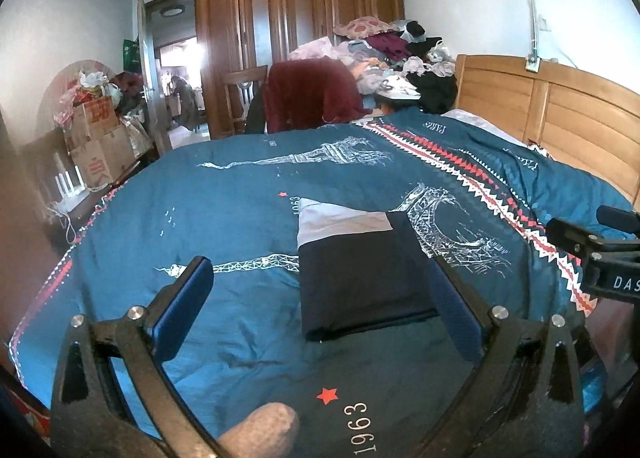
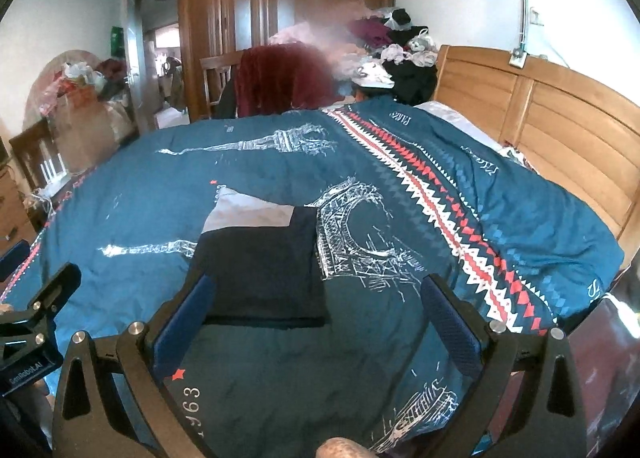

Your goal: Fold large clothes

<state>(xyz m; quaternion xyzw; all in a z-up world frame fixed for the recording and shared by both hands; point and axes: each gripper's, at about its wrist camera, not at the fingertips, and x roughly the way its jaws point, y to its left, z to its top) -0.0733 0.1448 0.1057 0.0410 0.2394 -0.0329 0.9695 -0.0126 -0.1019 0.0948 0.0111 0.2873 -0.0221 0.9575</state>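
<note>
Garment (image 1: 352, 274), dark navy with a grey panel, lies folded on the bedspread (image 1: 224, 197) printed "1963". Left gripper (image 1: 320, 298) and right gripper (image 2: 316, 310) both gape wide, empty. Right gripper's body reads "DAS"; left's "GenRobot.AI".

The folded garment (image 1: 352, 278) lies flat on the quilt (image 1: 224, 201), near the middle of the bed. The headboard (image 1: 560, 113) stands along the bed's right edge. Behind the far edge stand a chair (image 1: 240, 97), a clothes pile (image 1: 392, 57) and the wardrobe (image 1: 296, 17). Boxes (image 1: 100, 137) stand beyond the far left corner.
</note>
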